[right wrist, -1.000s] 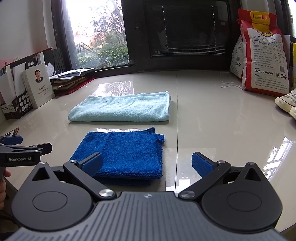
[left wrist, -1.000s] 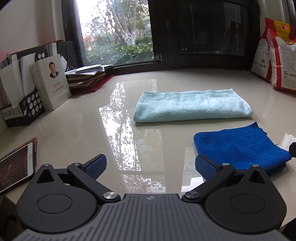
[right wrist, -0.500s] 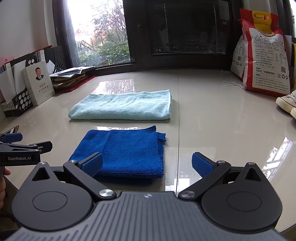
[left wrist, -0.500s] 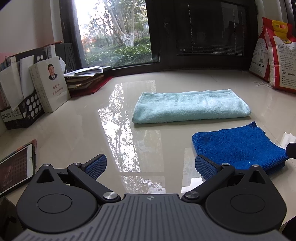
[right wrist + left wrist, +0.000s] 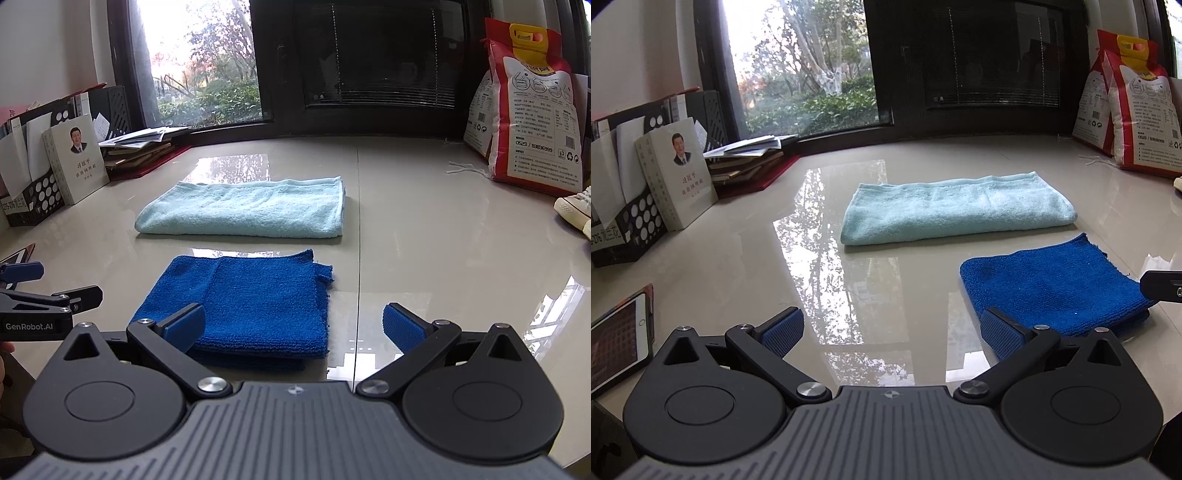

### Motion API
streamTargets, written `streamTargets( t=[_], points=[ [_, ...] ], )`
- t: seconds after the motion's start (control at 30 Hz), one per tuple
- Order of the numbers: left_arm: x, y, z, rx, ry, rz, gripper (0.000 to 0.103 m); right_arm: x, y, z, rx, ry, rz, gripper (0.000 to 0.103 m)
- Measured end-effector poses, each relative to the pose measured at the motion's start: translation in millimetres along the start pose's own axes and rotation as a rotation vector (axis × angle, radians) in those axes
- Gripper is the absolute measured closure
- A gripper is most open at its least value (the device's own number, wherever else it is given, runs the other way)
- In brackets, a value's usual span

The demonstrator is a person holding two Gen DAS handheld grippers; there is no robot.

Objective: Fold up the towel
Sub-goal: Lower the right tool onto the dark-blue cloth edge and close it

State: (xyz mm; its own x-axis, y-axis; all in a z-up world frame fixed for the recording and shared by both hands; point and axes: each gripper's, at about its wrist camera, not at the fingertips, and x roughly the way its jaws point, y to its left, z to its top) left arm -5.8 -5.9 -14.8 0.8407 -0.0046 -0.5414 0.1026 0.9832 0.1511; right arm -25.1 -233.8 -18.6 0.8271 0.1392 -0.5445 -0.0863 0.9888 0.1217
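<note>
the blue towel (image 5: 243, 302) lay on the glossy pale table (image 5: 443, 266), already doubled into a rough square with a ragged corner at its far right, just in front of the right gripper (image 5: 293, 325). behind it, apart by a strip of bare table, a light blue towel (image 5: 243, 210) lay folded into a long band. both grippers hung back at the near edge with jaws spread wide and nothing between them; the left gripper (image 5: 890, 332) sat to the left of the blue cloth, its right finger overlapping the cloth's near left corner in that view.

it looked like a pause between folds, or the finish of one. which towel came next could not be told. a further fold would call for pinching an edge or two corners and carrying them across.

the blue towel's near edge was hidden behind the gripper bodies, so its layers could not be counted. a phone (image 5: 617, 343) was cut off at the left, a shoe (image 5: 576, 210) at the right.
</note>
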Motion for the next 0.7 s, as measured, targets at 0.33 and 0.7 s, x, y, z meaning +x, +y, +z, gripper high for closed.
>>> streamTargets(
  t=[0.33,0.7],
  points=[
    [1,5,-3,-0.012,-0.008,-0.045,0.000,14,-5,14,-0.007,-0.004,0.034,0.001],
    [4,6,-5,0.006,0.000,-0.072,0.000,40,-6,29,-0.024,0.020,0.076,0.011]
  ],
)
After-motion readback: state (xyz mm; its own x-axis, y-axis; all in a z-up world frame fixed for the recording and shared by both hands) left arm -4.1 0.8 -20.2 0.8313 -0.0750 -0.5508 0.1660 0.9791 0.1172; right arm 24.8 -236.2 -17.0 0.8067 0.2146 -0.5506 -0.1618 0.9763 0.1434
